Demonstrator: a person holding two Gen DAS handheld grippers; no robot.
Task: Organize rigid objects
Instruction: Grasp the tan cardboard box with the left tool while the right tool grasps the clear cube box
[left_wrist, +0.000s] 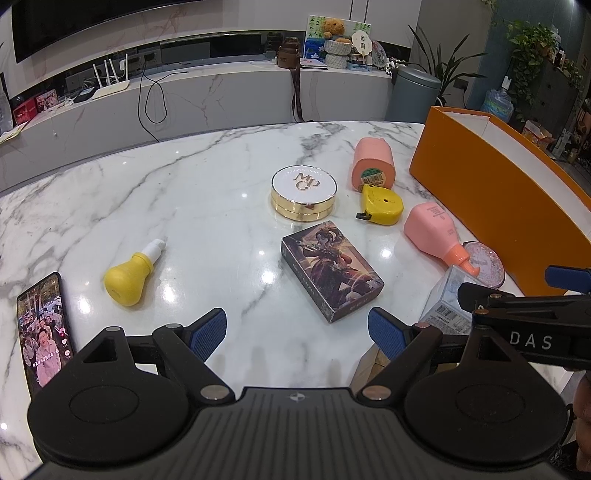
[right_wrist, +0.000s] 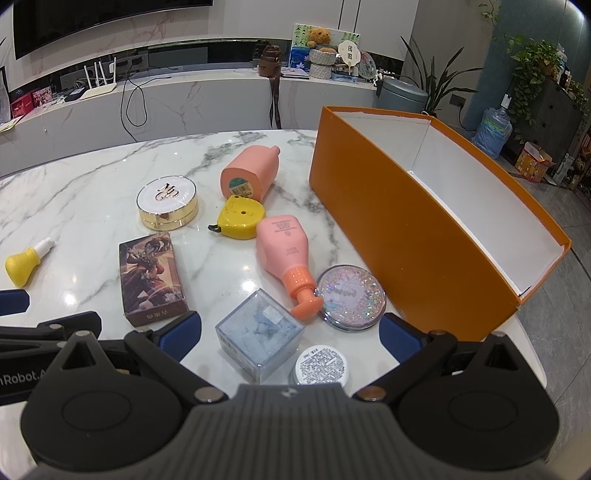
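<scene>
Both grippers hover spread and empty over the marble table (left_wrist: 147, 192): left gripper (left_wrist: 297, 330), right gripper (right_wrist: 291, 332). Nearest the right one sits a clear cube (right_wrist: 258, 332), then a glitter compact (right_wrist: 351, 295), pink pump bottle (right_wrist: 282, 247), yellow tape measure (right_wrist: 240, 218), and beyond, the open orange box (right_wrist: 406, 236).

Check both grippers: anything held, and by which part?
Nothing held. Left gripper and right gripper are both open above the marble table, jaws empty.

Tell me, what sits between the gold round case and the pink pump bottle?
The yellow tape measure lies between the gold compact and the pink pump bottle, clearest in the right wrist view.
</scene>
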